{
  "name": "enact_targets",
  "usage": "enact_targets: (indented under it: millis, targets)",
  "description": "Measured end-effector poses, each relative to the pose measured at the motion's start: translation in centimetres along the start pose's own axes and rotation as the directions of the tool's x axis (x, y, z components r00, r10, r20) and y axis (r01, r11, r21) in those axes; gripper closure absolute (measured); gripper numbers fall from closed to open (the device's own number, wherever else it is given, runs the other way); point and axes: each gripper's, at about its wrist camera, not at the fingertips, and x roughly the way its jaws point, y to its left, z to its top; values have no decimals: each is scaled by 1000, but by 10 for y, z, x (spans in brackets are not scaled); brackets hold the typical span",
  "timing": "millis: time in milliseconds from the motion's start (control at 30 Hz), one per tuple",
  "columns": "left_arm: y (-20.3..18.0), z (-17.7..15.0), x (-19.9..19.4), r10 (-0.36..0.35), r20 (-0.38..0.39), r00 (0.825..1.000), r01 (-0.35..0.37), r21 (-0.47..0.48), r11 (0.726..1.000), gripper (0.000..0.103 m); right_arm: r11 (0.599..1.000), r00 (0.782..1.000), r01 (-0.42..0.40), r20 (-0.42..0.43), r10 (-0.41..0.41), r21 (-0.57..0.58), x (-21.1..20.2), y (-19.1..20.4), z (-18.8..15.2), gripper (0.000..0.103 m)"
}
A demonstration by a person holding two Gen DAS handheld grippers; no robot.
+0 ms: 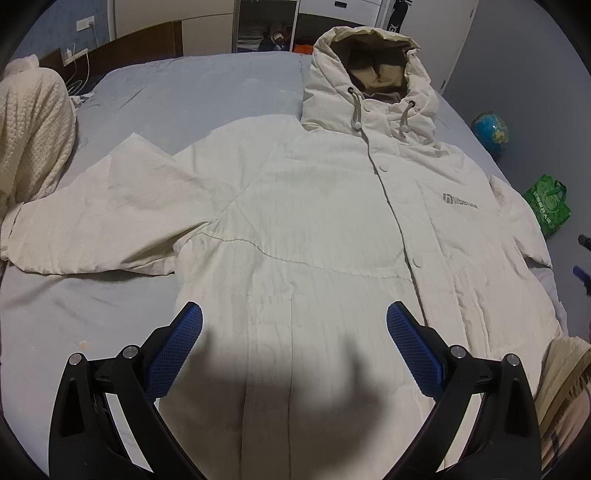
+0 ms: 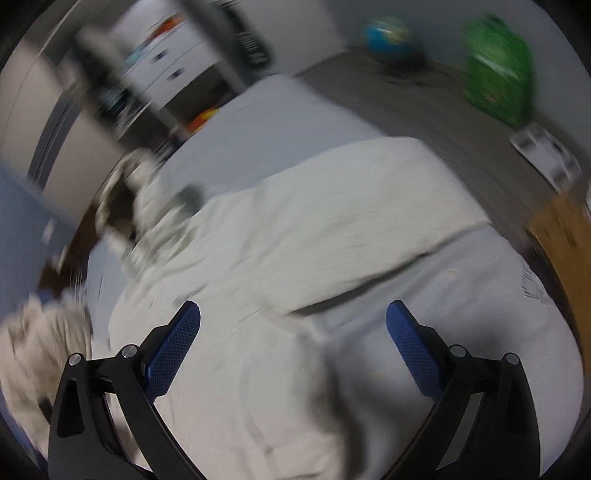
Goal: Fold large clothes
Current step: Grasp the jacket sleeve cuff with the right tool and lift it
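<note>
A large cream hooded jacket (image 1: 314,206) lies face up and spread flat on the bed, hood (image 1: 369,62) at the far end, its left sleeve (image 1: 92,221) stretched out to the left. My left gripper (image 1: 294,317) is open and empty, above the jacket's lower front. The right wrist view is blurred by motion. It shows the jacket (image 2: 314,229) with its right sleeve (image 2: 406,206) reaching toward the bed's edge. My right gripper (image 2: 293,317) is open and empty above the jacket's lower right side.
The bed has a pale blue sheet (image 1: 184,88). A cream knitted blanket (image 1: 33,125) lies at the left edge. On the floor to the right stand a globe (image 1: 491,131) and a green bag (image 1: 550,208). Shelves (image 1: 266,26) stand beyond the bed.
</note>
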Motion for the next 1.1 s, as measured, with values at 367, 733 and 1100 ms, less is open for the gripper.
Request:
enact_targets:
  millis: [367,733,1100]
  targets:
    - [-12,23,14,-1,2,1000,1,-3,1000,7,948,1000,9,-4,-8,319,36,-118,32,30]
    - [-32,38,19,-12,-2,1000,12,31,999,7,884,997,-69,50,52,463,71,-147,41,37]
    - [-41,41,23,-2,-14,1000,2,56,998,7,784,987,-133,155,47,607,86,-171,59,63]
